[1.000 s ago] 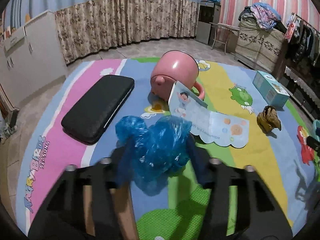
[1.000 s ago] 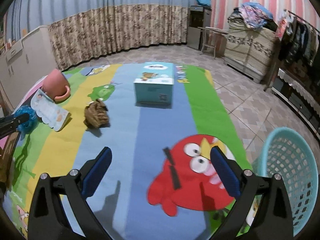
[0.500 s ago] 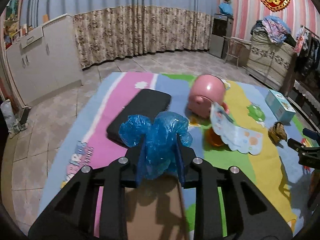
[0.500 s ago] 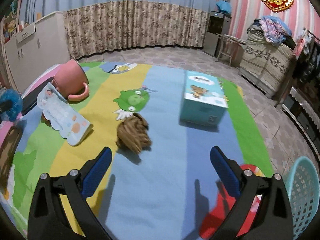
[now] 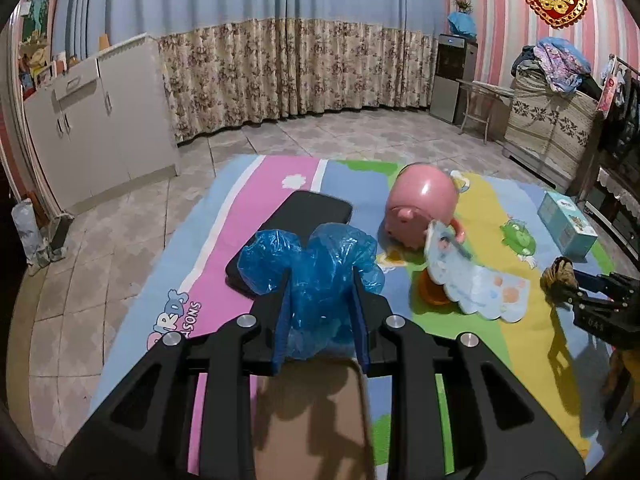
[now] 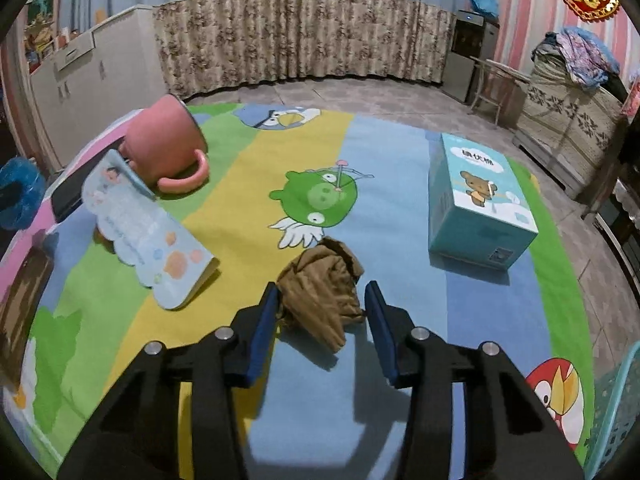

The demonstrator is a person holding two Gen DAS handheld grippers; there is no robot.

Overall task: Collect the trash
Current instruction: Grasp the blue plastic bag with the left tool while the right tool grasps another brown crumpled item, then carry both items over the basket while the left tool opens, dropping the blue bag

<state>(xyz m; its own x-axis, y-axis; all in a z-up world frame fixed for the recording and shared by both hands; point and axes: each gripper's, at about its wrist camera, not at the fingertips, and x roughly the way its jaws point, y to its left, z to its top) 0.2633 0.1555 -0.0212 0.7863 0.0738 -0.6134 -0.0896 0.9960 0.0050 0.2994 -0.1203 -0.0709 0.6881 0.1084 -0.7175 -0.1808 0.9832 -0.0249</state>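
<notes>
My left gripper [image 5: 320, 280] is shut on a crumpled blue plastic bag [image 5: 316, 268] and holds it above the colourful play mat [image 5: 248, 216]. The bag also shows at the left edge of the right wrist view [image 6: 18, 192]. My right gripper [image 6: 322, 300] is open, its blue pads on either side of a crumpled brown wad [image 6: 324, 296] that lies on the mat [image 6: 380, 184]. The wad and the right gripper also show at the right of the left wrist view [image 5: 560, 276].
On the mat lie a tipped pink cup [image 6: 168, 144], an open children's booklet [image 6: 140, 228], a black flat case [image 5: 296, 228] and a teal tissue box [image 6: 476, 204]. A teal mesh basket [image 6: 616, 408] stands at the mat's right edge. White cabinets [image 5: 96, 136] stand left.
My left gripper closed on the blue bag and lifted it off the mat. My right gripper moved left and down to the brown wad and its jaws narrowed around it.
</notes>
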